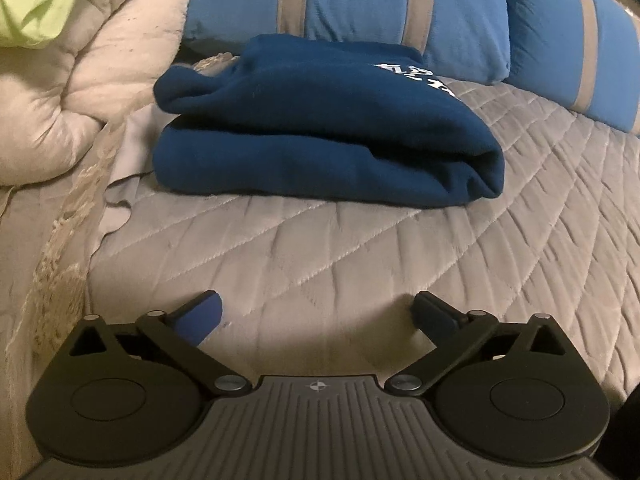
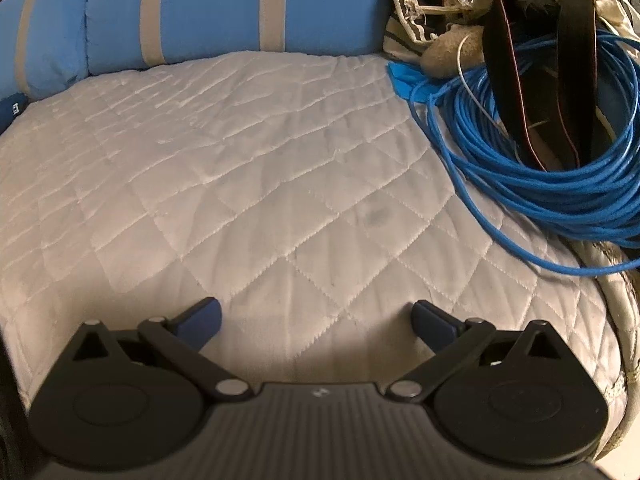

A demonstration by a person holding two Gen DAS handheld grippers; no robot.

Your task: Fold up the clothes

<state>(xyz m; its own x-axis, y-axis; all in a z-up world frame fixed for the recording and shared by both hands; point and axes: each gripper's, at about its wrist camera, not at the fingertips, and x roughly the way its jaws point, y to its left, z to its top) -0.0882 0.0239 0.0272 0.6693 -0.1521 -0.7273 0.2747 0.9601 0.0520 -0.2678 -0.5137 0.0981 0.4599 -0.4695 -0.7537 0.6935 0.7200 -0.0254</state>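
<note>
A navy blue sweatshirt (image 1: 320,128) with white lettering lies folded in a thick bundle on the quilted grey bed cover (image 1: 360,248), ahead of my left gripper. My left gripper (image 1: 316,312) is open and empty, a short way in front of the bundle and apart from it. My right gripper (image 2: 316,314) is open and empty above bare quilt (image 2: 240,160). A small corner of the navy sweatshirt (image 2: 12,112) shows at the far left edge of the right wrist view.
Blue pillows with grey stripes (image 1: 400,4) line the back of the bed. A cream comforter (image 1: 80,80) with a lime green cloth (image 1: 44,0) lies at the left. A coil of blue cable (image 2: 540,152), black straps and a bag (image 2: 440,8) sit at the right.
</note>
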